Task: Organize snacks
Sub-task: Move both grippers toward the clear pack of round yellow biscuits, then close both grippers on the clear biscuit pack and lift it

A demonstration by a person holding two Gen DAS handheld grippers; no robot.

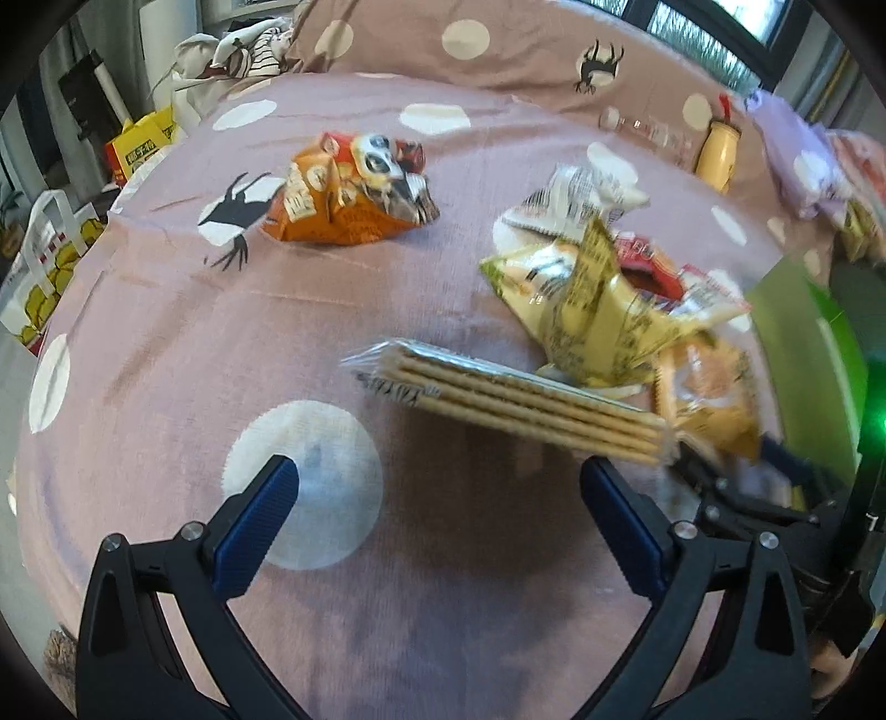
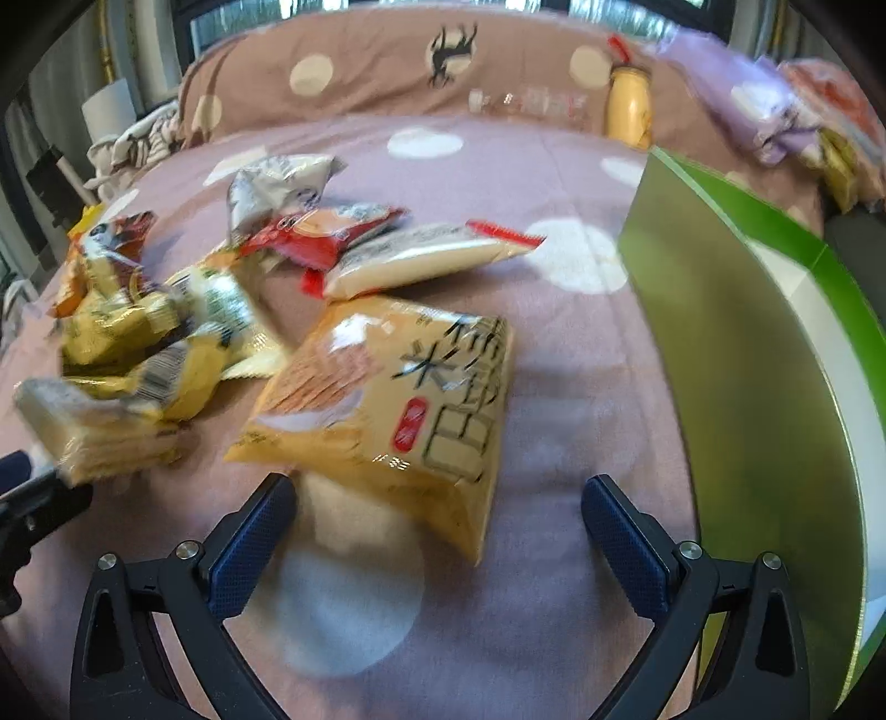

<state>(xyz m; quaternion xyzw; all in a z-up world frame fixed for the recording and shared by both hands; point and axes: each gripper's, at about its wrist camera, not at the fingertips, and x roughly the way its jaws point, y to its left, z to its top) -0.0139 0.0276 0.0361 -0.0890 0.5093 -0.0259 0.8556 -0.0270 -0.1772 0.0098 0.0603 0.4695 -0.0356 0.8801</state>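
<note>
Snack packets lie on a pink spotted bedspread (image 1: 166, 343). In the left wrist view my left gripper (image 1: 437, 487) is open and empty, just short of a clear pack of stacked crackers (image 1: 515, 404). Behind it lies a yellow crumpled packet (image 1: 598, 310), and an orange packet (image 1: 343, 194) sits farther left. In the right wrist view my right gripper (image 2: 437, 504) is open and empty, its jaws just short of an orange pillow packet (image 2: 387, 404). Red (image 2: 321, 232), beige (image 2: 421, 260) and yellow (image 2: 144, 332) packets lie beyond. My left gripper's finger (image 2: 33, 498) shows at the left edge.
A green box (image 2: 736, 354) stands upright at the right, close to my right gripper; it also shows in the left wrist view (image 1: 803, 354). A yellow bottle (image 1: 717, 149) and a clear bottle (image 1: 648, 133) lie by the pillow (image 1: 498, 44). Shopping bags (image 1: 50, 255) stand beside the bed.
</note>
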